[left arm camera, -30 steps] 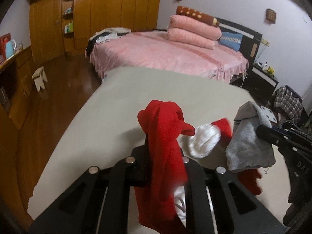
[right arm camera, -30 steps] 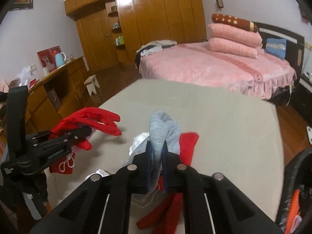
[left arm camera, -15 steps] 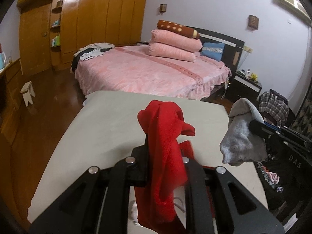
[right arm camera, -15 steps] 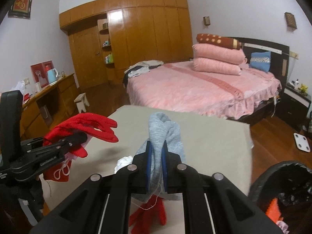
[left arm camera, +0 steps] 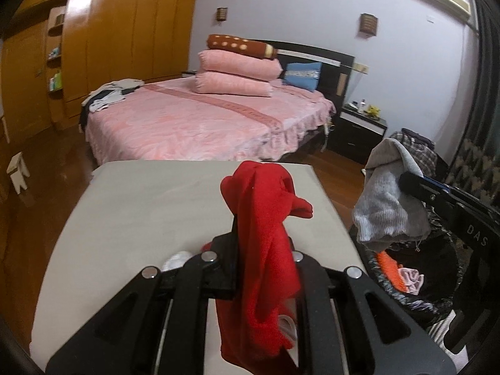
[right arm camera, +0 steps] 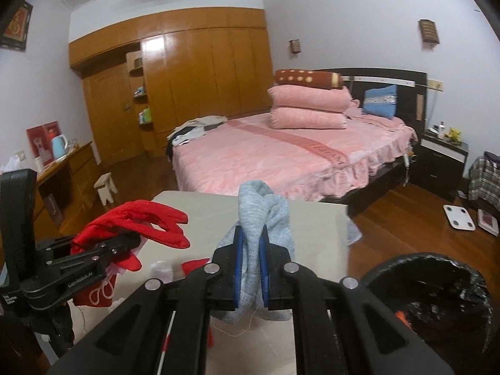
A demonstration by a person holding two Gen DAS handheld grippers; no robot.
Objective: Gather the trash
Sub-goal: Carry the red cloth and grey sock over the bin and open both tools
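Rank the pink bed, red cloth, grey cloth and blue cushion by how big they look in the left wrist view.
1. Pink bed.
2. Red cloth in the left gripper; it only looks big because it is close to the lens.
3. Grey cloth in the right gripper.
4. Blue cushion, far off.

table (left arm camera: 150,206): bare | bin (right arm camera: 437,268) mouth: open | bed (left arm camera: 187,125): beyond

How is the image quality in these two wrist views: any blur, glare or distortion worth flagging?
Left wrist view: strong fisheye bending with dark corners, glare on the wardrobe, red cloth fairly sharp. Right wrist view: same bending, softer overall, grey cloth slightly blurred, glare patch on the wardrobe doors.
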